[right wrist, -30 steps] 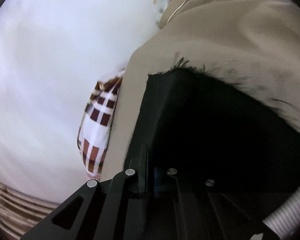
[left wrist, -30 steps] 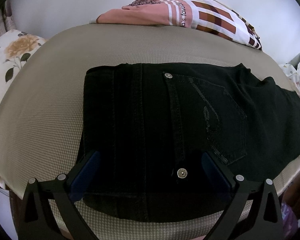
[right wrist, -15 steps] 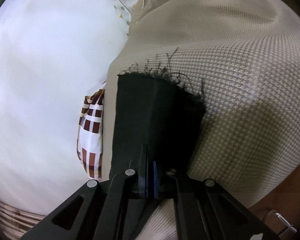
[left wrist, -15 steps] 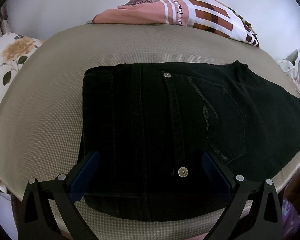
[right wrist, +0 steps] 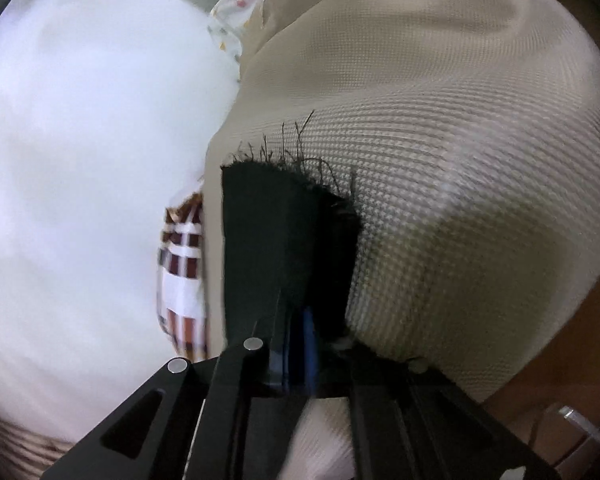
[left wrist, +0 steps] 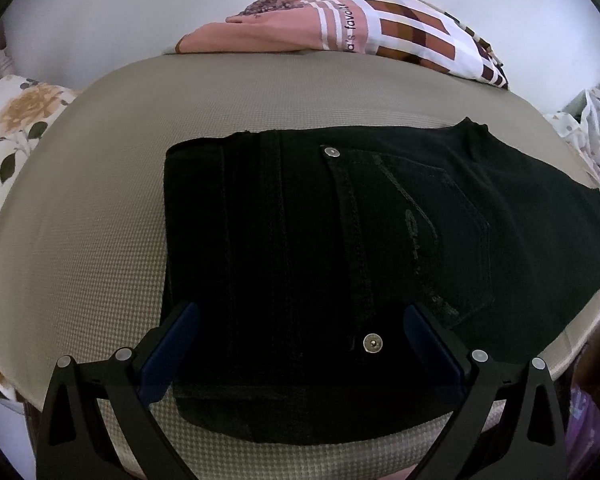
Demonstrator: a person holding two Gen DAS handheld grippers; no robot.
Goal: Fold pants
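Black pants (left wrist: 320, 264) lie flat on a beige checked cushion (left wrist: 92, 240), waistband to the left, back pocket and two metal rivets facing up, legs running off to the right. My left gripper (left wrist: 300, 324) is open, its blue pads either side of the waist part, just above it. My right gripper (right wrist: 296, 344) is shut on the frayed hem end of the pants (right wrist: 272, 248) and holds it up off the cushion (right wrist: 460, 200).
A pink and brown patterned pillow (left wrist: 360, 28) lies at the cushion's far edge against a white wall. A floral cloth (left wrist: 16, 120) is at the left. A dotted white cloth (left wrist: 596, 136) is at the right.
My right gripper has pulled the hem end further along, so less black cloth fills its view. In the left wrist view the leg part at the right has flattened out. The left gripper stayed put.
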